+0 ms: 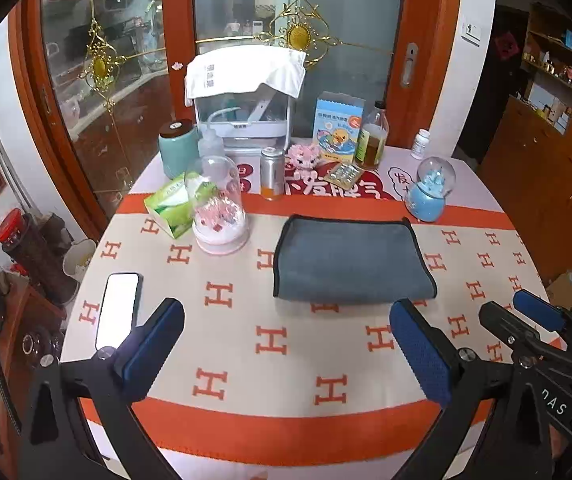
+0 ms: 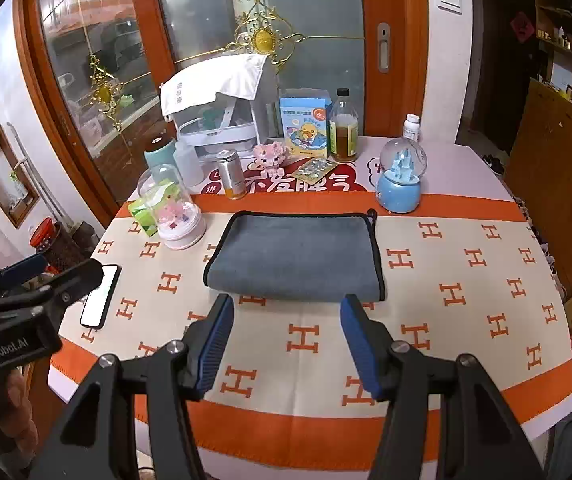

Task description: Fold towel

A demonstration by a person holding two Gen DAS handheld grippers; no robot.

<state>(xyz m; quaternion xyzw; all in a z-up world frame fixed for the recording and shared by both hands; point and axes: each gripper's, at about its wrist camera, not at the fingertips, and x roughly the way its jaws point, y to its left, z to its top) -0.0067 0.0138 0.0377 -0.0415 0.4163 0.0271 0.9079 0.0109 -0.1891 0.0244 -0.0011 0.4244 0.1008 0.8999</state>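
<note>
A grey towel [image 1: 351, 262] with black edging lies folded flat on the cream and orange table cloth [image 1: 286, 360], in the middle of the table. It also shows in the right wrist view [image 2: 295, 258]. My left gripper [image 1: 286, 316] is open and empty, held above the cloth just in front of the towel's near edge. My right gripper [image 2: 287, 316] is open and empty, also just in front of the towel's near edge. The right gripper shows at the right of the left wrist view [image 1: 521, 316], and the left gripper at the left of the right wrist view [image 2: 58, 270].
A phone [image 1: 118, 310] lies left of the towel. A glass dome [image 1: 218, 208], green tissue pack [image 1: 170, 206], can [image 1: 272, 174], blue snow globe [image 1: 429, 190], bottles and a white covered box [image 1: 246, 92] stand behind it. Glass doors are beyond the table.
</note>
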